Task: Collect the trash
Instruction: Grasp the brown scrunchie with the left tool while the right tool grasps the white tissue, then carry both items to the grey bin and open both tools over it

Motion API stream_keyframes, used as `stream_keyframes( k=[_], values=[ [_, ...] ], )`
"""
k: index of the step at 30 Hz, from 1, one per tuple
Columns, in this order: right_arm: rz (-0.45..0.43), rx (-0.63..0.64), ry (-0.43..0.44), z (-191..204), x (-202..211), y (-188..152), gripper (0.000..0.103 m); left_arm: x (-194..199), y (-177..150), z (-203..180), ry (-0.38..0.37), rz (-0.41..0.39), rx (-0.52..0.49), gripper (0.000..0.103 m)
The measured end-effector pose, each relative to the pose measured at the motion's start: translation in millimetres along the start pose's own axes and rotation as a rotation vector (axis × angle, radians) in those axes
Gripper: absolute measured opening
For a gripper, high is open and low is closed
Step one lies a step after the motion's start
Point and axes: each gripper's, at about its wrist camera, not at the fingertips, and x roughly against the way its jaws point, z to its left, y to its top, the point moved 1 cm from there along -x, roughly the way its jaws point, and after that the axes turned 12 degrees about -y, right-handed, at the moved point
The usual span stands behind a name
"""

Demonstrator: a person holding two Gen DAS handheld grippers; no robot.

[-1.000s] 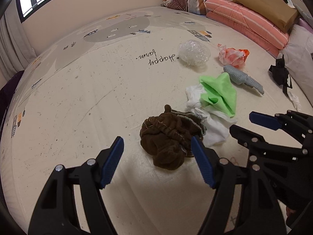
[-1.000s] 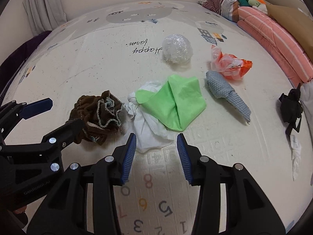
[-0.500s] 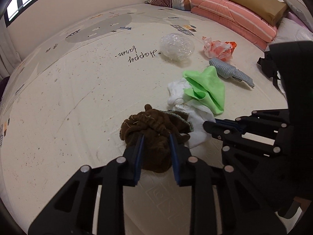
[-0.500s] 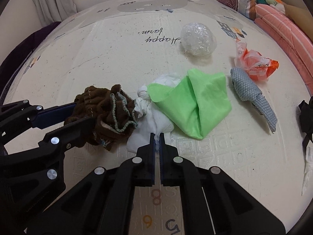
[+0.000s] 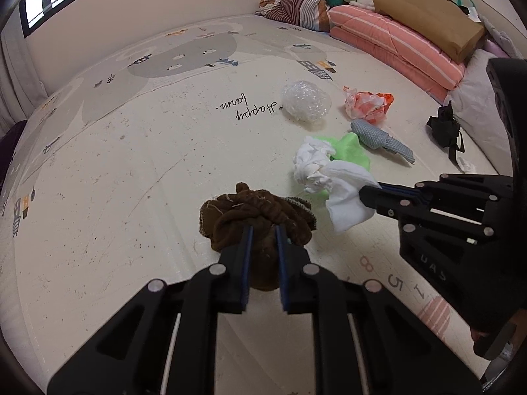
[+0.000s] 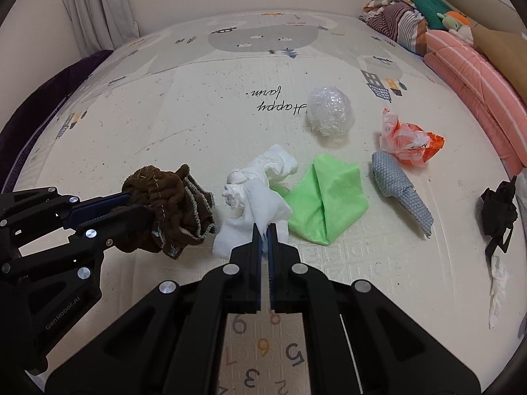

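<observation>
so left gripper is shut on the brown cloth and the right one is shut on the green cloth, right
Not quite. The left gripper is shut on the brown cloth, but the right gripper is shut on the white cloth, not the green cloth, which lies beside it. The right wrist view shows it.

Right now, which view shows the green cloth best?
The right wrist view: the green cloth lies nearly whole on the mat, right of the white cloth that the right gripper holds. In the left wrist view, the white cloth hides most of it.
</observation>
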Motion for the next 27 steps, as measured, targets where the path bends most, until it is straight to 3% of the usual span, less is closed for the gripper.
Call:
stream_keyframes(
  k=[13, 20, 27],
  values=[
    [-0.017, -0.069, -0.042, -20.6, 74.8, -23.7, 0.003, 56.1, 4.4, -33.9, -0.022, -0.037, -0.036, 0.014],
    [-0.014, -0.161, -0.094, -60.2, 111.6, -50.1, 0.003, 69.1, 3.1, -81.5, -0.073, -0.028, -0.101, 0.014],
    [0.011, -0.270, -0.161, -120.7, 144.6, -99.2, 0.003, 66.4, -0.7, -155.4, -0.147, -0.014, -0.185, 0.014]
  ],
)
